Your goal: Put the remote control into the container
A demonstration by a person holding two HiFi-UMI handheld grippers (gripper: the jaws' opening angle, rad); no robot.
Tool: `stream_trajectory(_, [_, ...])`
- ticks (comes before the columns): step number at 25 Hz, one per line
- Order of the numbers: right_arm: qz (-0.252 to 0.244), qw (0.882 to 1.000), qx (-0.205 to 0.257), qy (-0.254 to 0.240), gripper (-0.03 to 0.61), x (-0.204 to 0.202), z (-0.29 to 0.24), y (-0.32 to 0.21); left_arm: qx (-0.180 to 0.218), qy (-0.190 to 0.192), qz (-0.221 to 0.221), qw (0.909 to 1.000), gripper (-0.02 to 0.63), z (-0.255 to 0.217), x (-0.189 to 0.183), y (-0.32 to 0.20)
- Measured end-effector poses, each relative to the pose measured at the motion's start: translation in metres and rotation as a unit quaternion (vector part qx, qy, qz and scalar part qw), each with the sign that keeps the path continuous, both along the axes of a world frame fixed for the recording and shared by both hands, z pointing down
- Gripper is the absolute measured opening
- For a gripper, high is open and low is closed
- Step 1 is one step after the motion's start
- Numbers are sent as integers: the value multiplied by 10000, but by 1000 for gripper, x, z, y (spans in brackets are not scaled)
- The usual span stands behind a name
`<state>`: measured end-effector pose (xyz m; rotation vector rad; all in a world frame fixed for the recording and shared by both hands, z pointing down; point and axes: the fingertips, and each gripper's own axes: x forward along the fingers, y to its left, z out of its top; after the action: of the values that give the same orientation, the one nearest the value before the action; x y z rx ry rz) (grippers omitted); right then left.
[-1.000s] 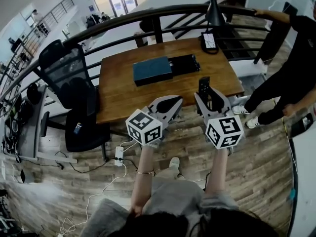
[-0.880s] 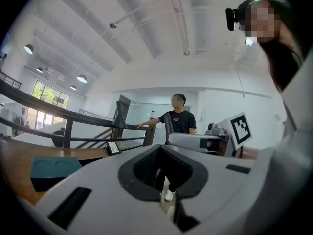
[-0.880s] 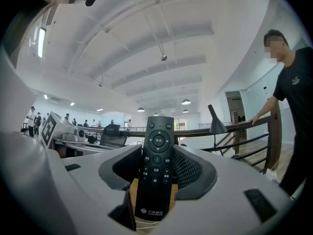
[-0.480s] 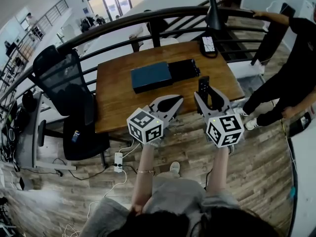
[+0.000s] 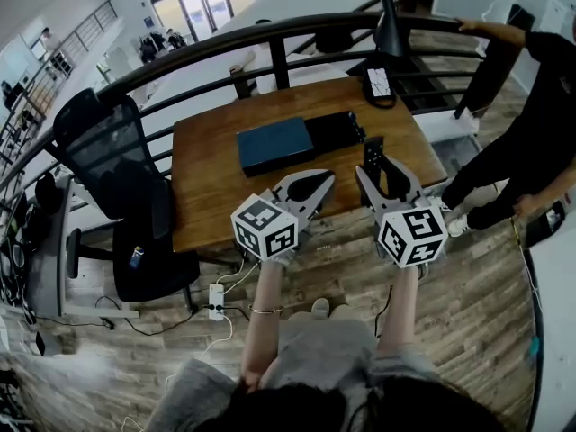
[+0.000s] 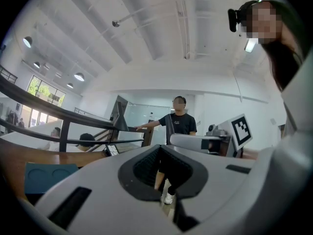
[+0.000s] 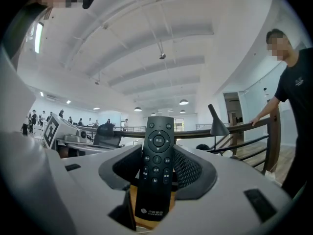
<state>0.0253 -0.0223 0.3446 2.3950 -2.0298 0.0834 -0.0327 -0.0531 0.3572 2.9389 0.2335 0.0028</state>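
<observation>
Your right gripper [image 7: 156, 153]: fingers clamped on remote control [image 7: 155, 180], upright between them. Your left gripper [image 6: 160, 148]: fingers closed together, empty.

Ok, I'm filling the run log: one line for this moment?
left gripper: shut, empty | right gripper: shut on remote control | teal box: on table
</observation>
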Motion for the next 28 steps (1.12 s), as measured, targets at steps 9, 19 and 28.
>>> stream_trajectory(9, [19,10000,-67,-59,210,20,7,-16,-38,-124,-17,9999,3,9,16,-16])
stream_trajectory(19, [-220,9995,-207,-115,210,56,14,-47,-135,-219,-298,9992,3,15,47,-43])
stream_trajectory(28, [-544,9978,-345,-170,210,91,24,-72,-241,-278,-506,9980,3,24,86,-60])
